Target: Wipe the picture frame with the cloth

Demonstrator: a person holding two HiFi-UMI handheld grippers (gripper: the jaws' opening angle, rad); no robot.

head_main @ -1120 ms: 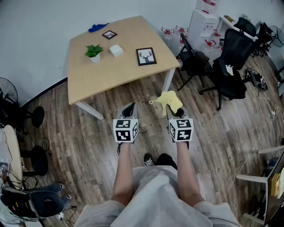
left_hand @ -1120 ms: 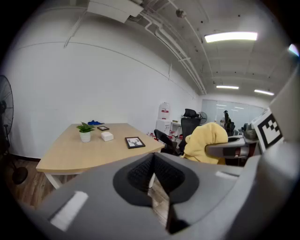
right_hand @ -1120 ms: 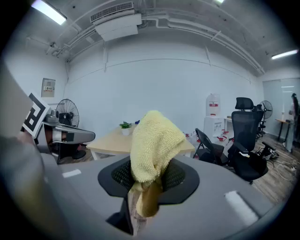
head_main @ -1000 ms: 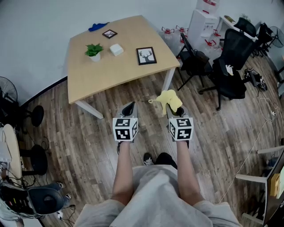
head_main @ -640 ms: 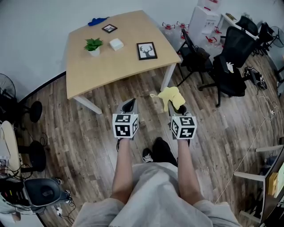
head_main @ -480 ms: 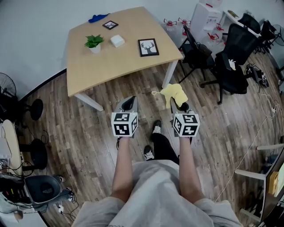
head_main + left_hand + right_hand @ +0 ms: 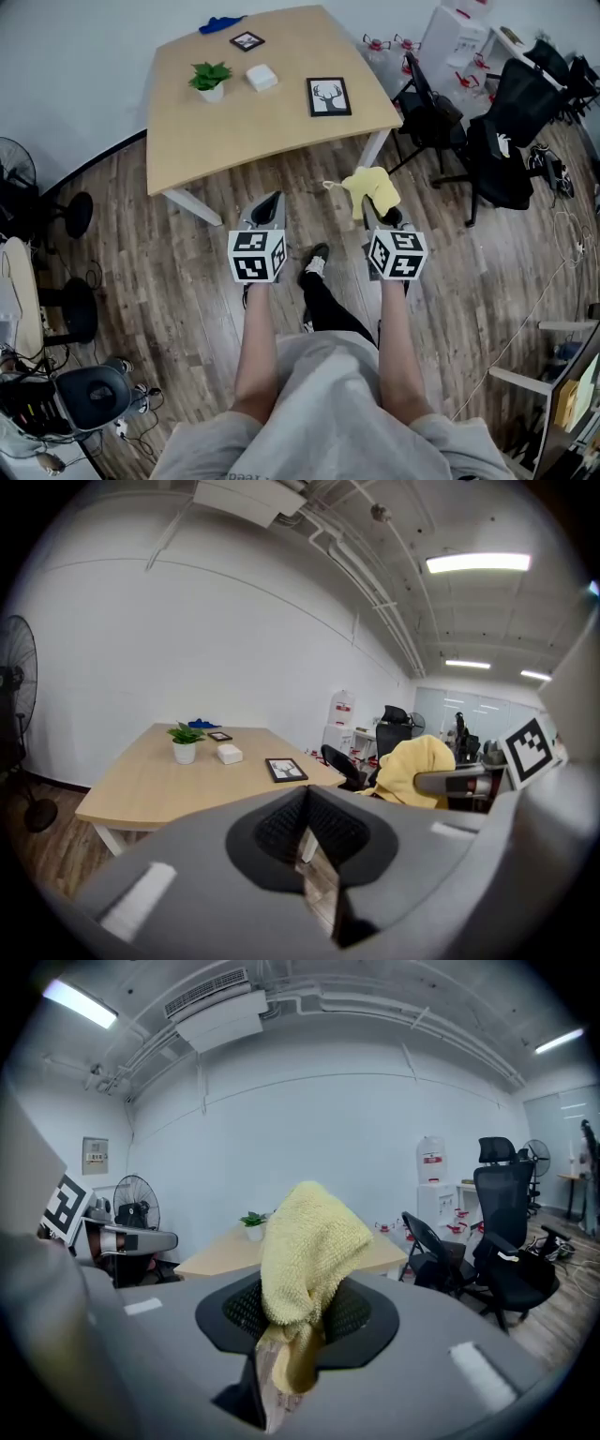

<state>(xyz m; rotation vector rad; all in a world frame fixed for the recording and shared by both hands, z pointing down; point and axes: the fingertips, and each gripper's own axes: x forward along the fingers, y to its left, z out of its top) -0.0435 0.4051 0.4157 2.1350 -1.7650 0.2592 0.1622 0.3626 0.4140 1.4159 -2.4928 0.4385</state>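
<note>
Overhead: picture frame [image 7: 329, 97] on table [image 7: 234, 131]. Right gripper view: right gripper [image 7: 279, 1340] pinches cloth [image 7: 305, 1246].

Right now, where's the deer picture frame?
In the head view the deer picture frame lies flat on the table, near its right edge, just right of the white box and potted plant.

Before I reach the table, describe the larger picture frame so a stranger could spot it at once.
Find the light wooden table by the white wall. The larger picture frame lies flat near its right edge, on the side by the black chairs. It is black-bordered with a deer's head, bigger than the small frame at the far corner.
</note>
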